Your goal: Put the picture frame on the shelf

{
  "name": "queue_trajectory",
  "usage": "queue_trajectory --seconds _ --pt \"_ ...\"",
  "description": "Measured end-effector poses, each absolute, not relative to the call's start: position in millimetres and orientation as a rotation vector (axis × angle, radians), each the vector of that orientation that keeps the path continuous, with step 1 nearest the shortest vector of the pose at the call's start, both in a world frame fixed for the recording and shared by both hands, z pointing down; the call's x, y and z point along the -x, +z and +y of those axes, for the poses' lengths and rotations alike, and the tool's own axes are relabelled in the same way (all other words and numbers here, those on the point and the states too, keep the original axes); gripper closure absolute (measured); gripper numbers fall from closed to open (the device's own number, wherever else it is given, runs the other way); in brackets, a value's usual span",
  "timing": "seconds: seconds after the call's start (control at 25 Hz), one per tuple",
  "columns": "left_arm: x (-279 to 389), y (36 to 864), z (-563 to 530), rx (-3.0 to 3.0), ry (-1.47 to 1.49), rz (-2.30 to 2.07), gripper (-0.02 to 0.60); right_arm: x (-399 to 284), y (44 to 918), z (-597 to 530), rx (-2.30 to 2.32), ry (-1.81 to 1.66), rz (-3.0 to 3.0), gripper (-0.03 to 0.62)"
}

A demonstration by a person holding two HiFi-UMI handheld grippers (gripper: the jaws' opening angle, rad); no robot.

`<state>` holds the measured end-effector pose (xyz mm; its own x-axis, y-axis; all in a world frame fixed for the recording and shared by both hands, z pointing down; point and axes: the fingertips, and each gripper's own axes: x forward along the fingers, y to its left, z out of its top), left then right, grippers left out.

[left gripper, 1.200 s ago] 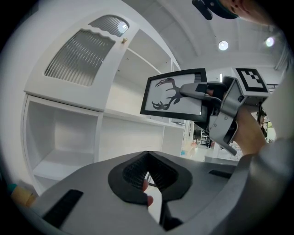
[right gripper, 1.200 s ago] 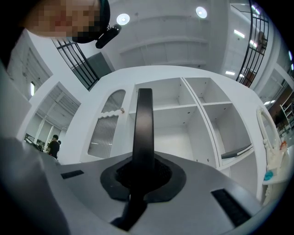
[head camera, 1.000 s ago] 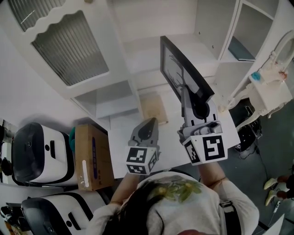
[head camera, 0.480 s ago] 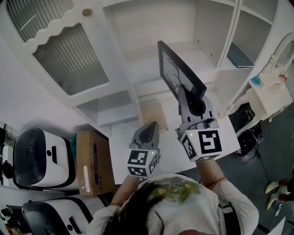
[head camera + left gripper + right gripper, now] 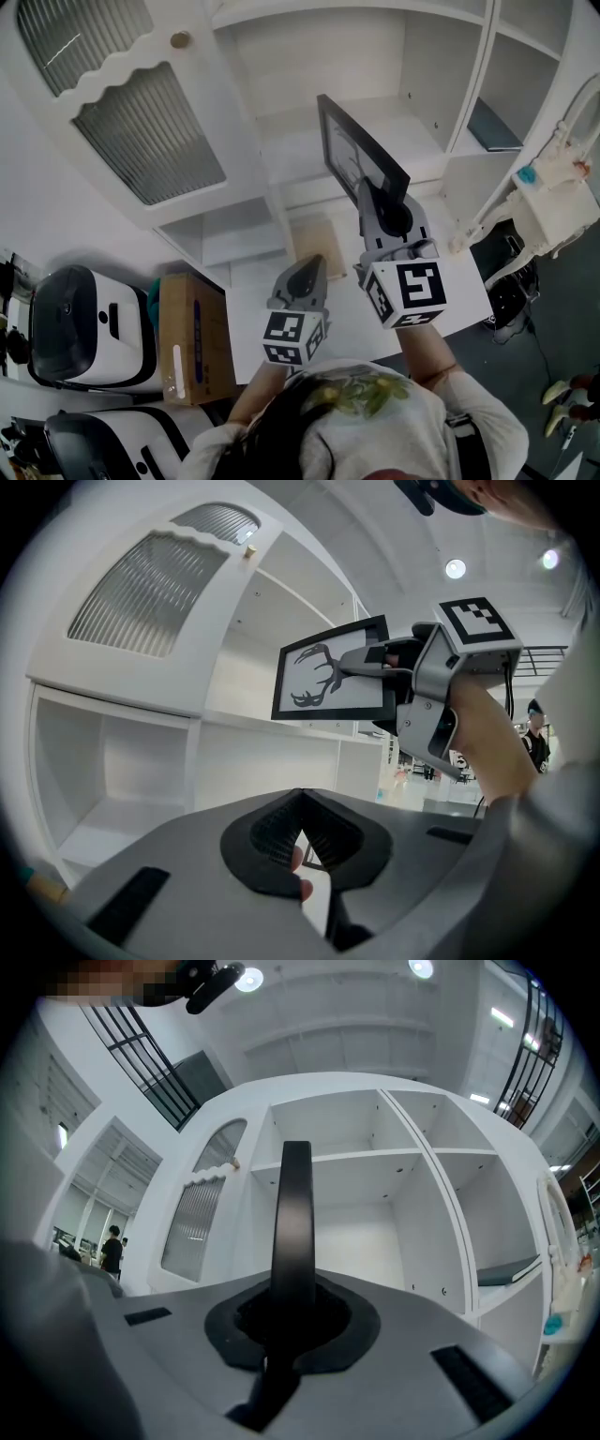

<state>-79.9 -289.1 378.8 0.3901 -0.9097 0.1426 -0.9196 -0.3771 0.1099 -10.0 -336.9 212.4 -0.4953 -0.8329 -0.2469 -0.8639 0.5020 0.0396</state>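
Two grippers seen | right gripper [image 5: 380, 199] fingers clamped picture frame [image 5: 349, 155] edgewise before shelf [image 5: 300, 131] | left gripper [image 5: 306, 269] fingers were closed, empty

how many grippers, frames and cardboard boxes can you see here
grippers: 2 (left gripper, right gripper)
frame: 1
box: 1
total: 4

Head view looks steeply down; both gripper views face shelf [image 5: 281, 131] (shared).
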Motion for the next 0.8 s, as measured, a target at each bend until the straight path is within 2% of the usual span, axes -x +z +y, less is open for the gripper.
queue_trajectory --seconds 0.8 --pt "86.1 389.9 -304.5 -2.443 0.102 -1.640 0.561 23.9 216.6 -368.2 1.456 0.211 2.603 0.559"
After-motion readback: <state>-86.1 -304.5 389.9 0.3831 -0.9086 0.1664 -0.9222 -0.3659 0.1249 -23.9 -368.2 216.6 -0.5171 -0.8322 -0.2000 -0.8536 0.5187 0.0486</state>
